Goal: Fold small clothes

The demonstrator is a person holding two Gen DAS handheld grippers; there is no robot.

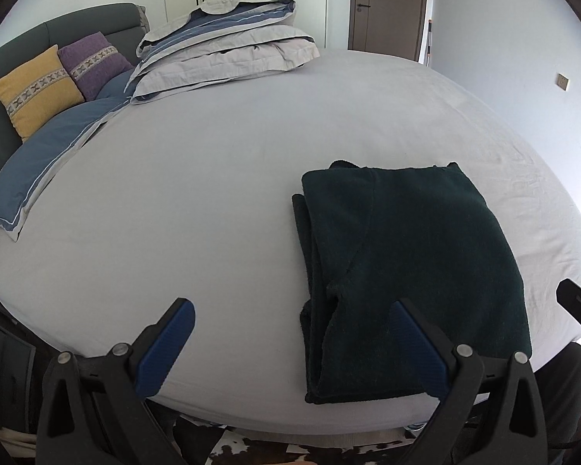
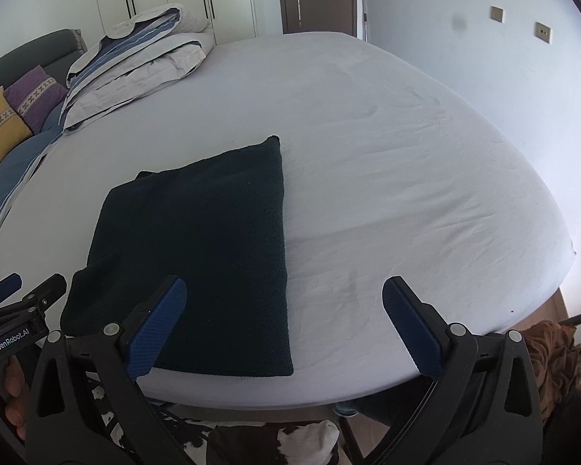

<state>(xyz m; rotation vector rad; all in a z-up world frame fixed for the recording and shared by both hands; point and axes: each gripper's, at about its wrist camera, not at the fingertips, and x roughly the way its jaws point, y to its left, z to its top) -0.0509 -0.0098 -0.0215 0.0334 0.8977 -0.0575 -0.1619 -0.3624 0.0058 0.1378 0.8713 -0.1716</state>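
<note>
A dark green knitted garment (image 1: pixel 406 271) lies folded into a flat rectangle on the white bed sheet (image 1: pixel 213 193), near the front edge. It also shows in the right wrist view (image 2: pixel 197 252). My left gripper (image 1: pixel 290 310) is open and empty, held above the bed's front edge at the garment's left side. My right gripper (image 2: pixel 282 290) is open and empty, held above the front edge at the garment's right side. The left gripper also shows in the right wrist view (image 2: pixel 23 290) at the far left.
A folded grey and blue duvet (image 1: pixel 224 46) lies at the back of the bed. Yellow (image 1: pixel 35 89) and purple (image 1: pixel 93 62) cushions lean on the dark headboard at the left. A blue pillow (image 1: pixel 38 162) lies below them. A wall and a door stand behind.
</note>
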